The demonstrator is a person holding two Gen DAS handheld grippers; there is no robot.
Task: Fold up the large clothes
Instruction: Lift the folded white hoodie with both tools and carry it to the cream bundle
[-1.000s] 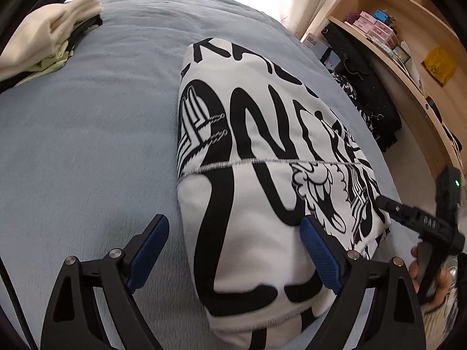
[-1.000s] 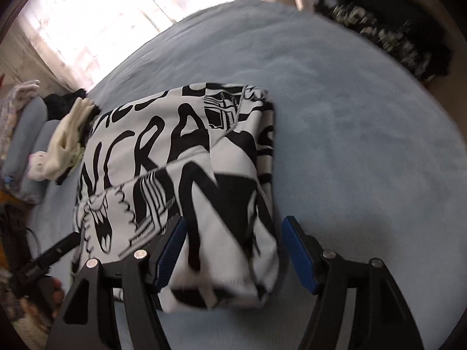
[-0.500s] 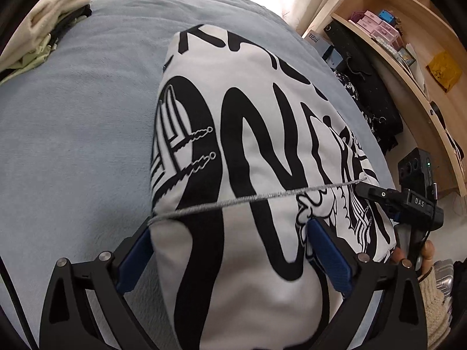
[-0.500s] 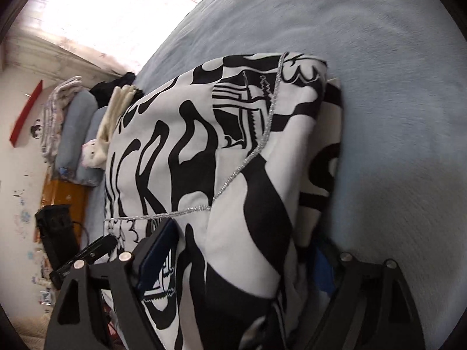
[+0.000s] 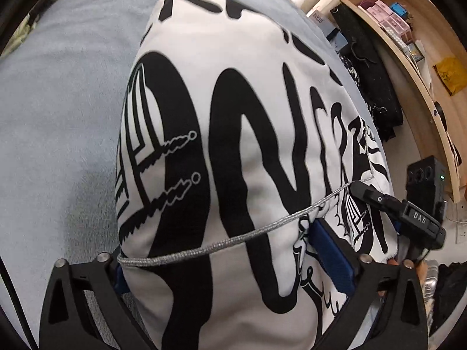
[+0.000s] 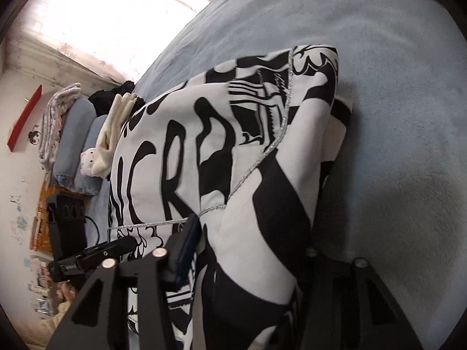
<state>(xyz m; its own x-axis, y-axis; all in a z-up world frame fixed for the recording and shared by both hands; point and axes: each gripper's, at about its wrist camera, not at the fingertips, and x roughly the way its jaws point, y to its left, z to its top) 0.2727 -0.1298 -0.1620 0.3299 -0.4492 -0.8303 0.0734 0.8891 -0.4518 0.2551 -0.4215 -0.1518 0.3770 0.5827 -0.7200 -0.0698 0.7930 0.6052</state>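
Note:
A folded white garment with bold black lettering [image 5: 233, 134] lies on the grey-blue bed; it also shows in the right wrist view [image 6: 204, 151]. My left gripper [image 5: 224, 262] has its jaws around the garment's near end, with cloth bulging between the blue pads [image 5: 332, 256]. My right gripper [image 6: 248, 259] has its jaws around the other near corner, and cloth fills the gap between them. The right gripper also shows in the left wrist view [image 5: 394, 207], at the garment's right edge. The near end looks raised off the bed.
The grey-blue bed cover [image 5: 58, 116] spreads left and beyond the garment. Wooden shelves [image 5: 408, 46] with boxes and dark hanging clothes stand at the right. Pillows and a cream folded garment [image 6: 113, 128] lie at the bed's far end.
Both grippers moved forward onto the garment's near end. The jaws went from wide open in front of it to closed in on the cloth, and the near end has risen.

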